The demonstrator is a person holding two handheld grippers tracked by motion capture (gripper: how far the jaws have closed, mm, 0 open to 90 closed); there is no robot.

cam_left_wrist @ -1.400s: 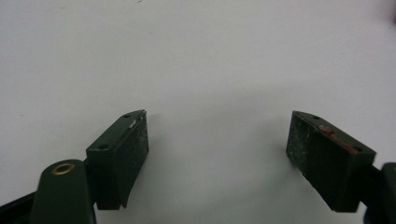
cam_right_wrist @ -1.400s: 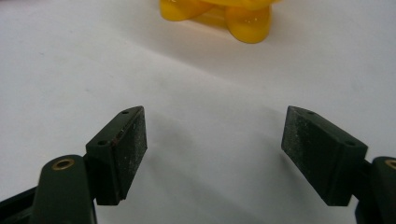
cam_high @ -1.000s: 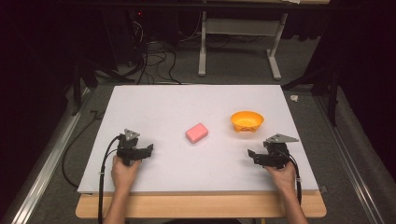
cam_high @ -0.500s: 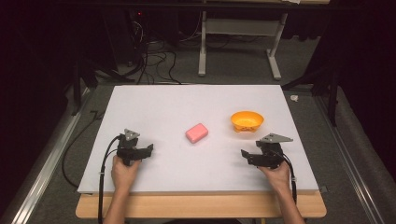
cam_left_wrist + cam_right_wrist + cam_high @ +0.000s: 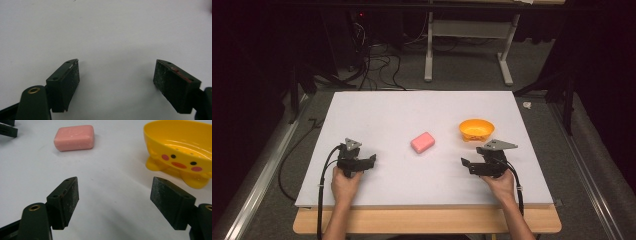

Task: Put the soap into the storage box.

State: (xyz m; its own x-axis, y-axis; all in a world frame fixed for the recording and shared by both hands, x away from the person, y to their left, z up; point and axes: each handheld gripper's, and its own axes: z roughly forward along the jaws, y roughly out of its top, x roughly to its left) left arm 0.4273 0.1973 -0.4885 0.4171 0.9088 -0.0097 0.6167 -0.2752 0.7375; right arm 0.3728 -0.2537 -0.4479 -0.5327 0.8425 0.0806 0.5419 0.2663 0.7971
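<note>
While a person's two hands rest at the bottom edge of a white table (image 5: 382, 110) in the high view, each holds a black two-jaw gripper with nothing in it. The left gripper (image 5: 371, 161) sits in the lower left of the frame, its jaws spread apart and pointing toward the right; the left hand (image 5: 345, 183) grips it from below, and a black cable (image 5: 323, 175) trails down from it. The right gripper (image 5: 465, 165) sits in the lower right, jaws also spread and pointing toward the left, held by the right hand (image 5: 499, 183).

A pink bar of soap (image 5: 422, 142) lies flat near the middle of the frame, between the two grippers and a little above them, well apart from both. A yellow soap dish (image 5: 476, 129) stands to the right of the soap, just above the right gripper and apart from it.

From the right gripper view, the wide-open jaws frame bare table surface, with the soap in the upper left of the frame and the dish, which has a cartoon face on its side and small feet, in the upper right; both lie beyond the jaw tips, neither between them. From the left gripper view, the released jaws stand wide over plain white table surface.
</note>
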